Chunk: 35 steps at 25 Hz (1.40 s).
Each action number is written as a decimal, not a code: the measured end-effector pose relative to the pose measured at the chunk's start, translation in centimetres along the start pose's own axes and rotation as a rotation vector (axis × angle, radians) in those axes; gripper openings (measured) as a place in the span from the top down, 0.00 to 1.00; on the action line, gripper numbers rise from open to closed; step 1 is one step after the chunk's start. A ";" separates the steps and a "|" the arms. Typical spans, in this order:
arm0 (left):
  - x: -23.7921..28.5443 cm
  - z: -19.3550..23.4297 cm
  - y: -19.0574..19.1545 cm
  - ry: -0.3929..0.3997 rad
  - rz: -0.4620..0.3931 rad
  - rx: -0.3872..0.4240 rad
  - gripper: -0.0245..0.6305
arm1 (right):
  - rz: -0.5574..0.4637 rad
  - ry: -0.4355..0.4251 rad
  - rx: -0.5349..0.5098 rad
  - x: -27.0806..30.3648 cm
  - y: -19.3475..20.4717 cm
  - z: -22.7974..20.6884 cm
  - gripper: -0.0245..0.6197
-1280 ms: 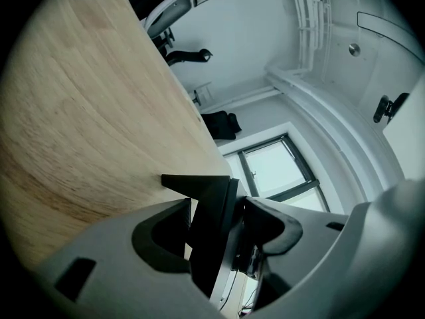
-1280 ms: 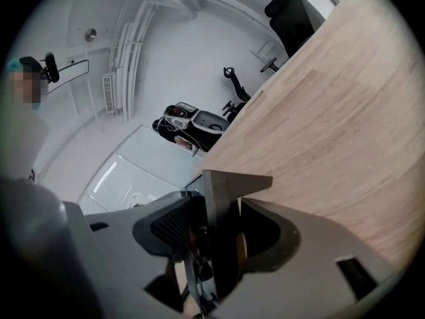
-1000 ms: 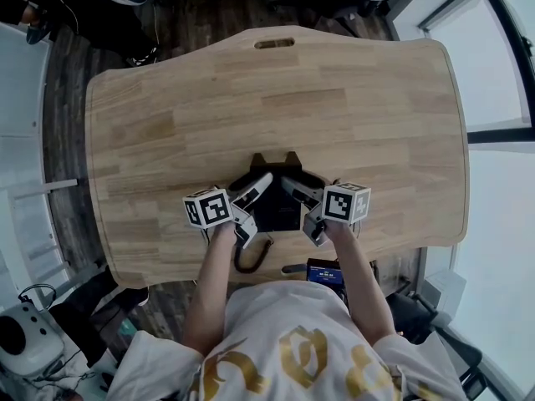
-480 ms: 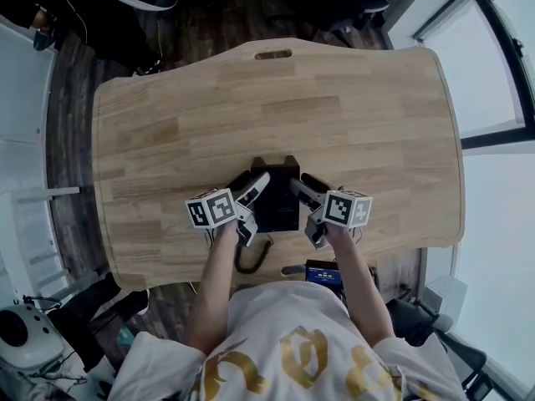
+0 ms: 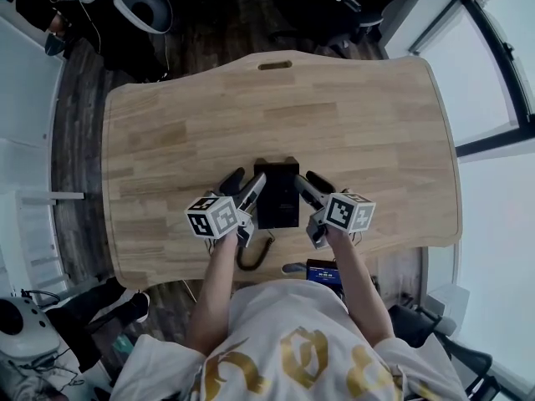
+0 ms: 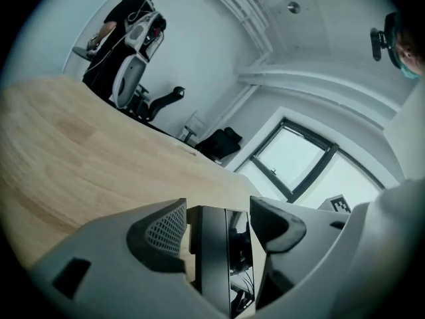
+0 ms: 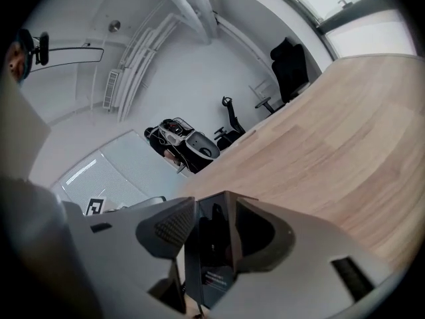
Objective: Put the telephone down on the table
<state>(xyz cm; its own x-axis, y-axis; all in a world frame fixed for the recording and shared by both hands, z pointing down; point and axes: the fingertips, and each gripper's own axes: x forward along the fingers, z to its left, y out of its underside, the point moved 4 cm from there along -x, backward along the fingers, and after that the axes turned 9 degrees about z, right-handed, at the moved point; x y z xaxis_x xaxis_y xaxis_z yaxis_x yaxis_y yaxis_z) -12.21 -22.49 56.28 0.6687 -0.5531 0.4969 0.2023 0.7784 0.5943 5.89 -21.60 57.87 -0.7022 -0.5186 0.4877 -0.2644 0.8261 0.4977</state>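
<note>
Telephone (image 5: pixel 276 195) settled onto wooden table (image 5: pixel 359 115); straddling: left hand-held gripper (image 5: pixel 244 180) just opened, right hand-held gripper (image 5: pixel 307 181) loose, narrowing.

A grey office chair (image 5: pixel 140 2) stood on the dark plank floor (image 5: pixel 77 140), well beyond the left gripper's fingers (image 5: pixel 253 189). A window (image 5: pixel 501 57) lay well right of the right gripper's fingers (image 5: pixel 308 192). A small blue box (image 5: pixel 324 271) sat behind those fingers, beside a white shirt (image 5: pixel 284 341).

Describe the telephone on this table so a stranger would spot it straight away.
Find the pale wooden table, then the middle of its near edge, by the person. The telephone is the flat black rectangle lying there, the only dark slab on the wood, with a black cord looping off the edge.
</note>
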 end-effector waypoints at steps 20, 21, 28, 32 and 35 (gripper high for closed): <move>-5.6 -6.6 -0.2 -0.089 -0.116 0.290 0.95 | -0.177 0.093 -0.307 -6.0 -0.6 6.2 0.94; -6.0 -7.1 -0.2 -0.089 -0.132 0.297 0.95 | -0.197 0.115 -0.311 -6.6 -0.6 6.3 0.94; -9.7 -9.7 0.0 -0.090 -0.241 0.346 0.95 | -0.327 0.226 -0.368 -10.9 0.7 7.8 0.94; -10.4 -10.4 0.5 -0.141 -0.236 0.369 0.95 | -0.325 0.230 -0.410 -11.7 1.5 9.1 0.94; -11.1 -11.3 1.0 -0.137 -0.232 0.388 0.95 | -0.327 0.236 -0.445 -12.2 2.0 10.3 0.94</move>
<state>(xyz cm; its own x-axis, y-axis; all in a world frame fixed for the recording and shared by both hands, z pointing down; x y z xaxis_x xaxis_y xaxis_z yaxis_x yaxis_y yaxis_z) -11.32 -12.20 44.25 0.5316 -0.7538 0.3863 0.0352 0.4753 0.8791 7.14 -11.31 45.55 -0.4524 -0.8070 0.3795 -0.1041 0.4705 0.8763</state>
